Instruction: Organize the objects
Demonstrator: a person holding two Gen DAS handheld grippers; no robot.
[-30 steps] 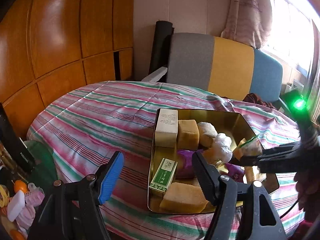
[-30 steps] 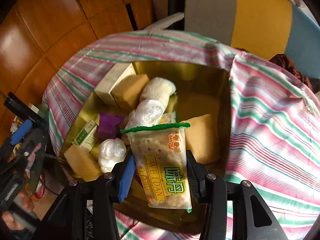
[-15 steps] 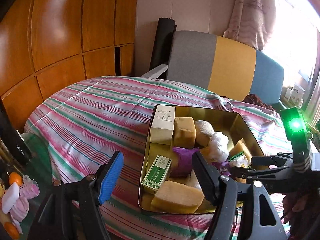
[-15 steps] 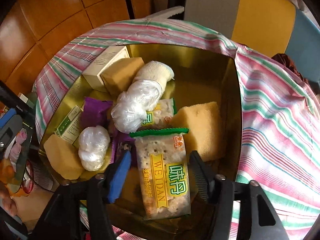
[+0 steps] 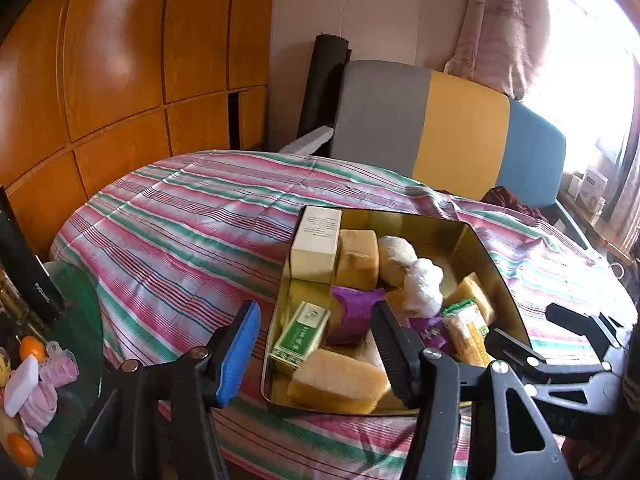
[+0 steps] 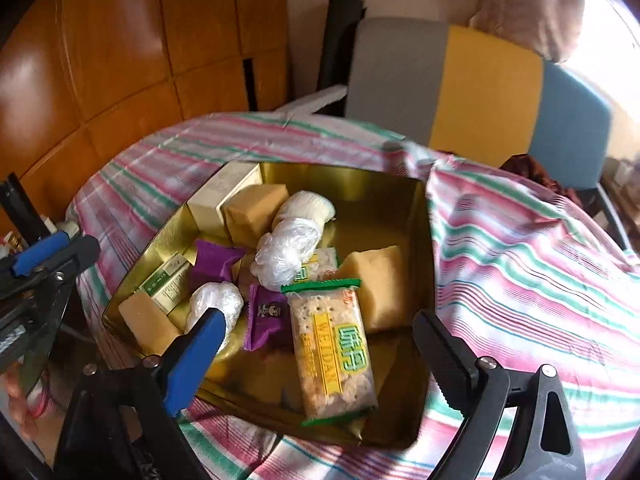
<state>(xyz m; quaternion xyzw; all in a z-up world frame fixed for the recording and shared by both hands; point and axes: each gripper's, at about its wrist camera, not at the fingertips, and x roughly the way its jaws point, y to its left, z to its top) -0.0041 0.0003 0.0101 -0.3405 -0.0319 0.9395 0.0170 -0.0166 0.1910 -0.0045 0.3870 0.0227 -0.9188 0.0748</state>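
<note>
Right gripper spread wide, grasping nothing; green-and-yellow cracker packet lies free between its fingers, propped on the near wall of the shallow gold metal tin, one end overhanging the rim; step in hand, by my reading, is the release and clearing away. Best to lift straight back so neither finger drags the packet out; a nudge inward would seat it flat. Left gripper also parted and empty, hovering at the tin's near-left corner above the striped pink-and-green tablecloth.
</note>
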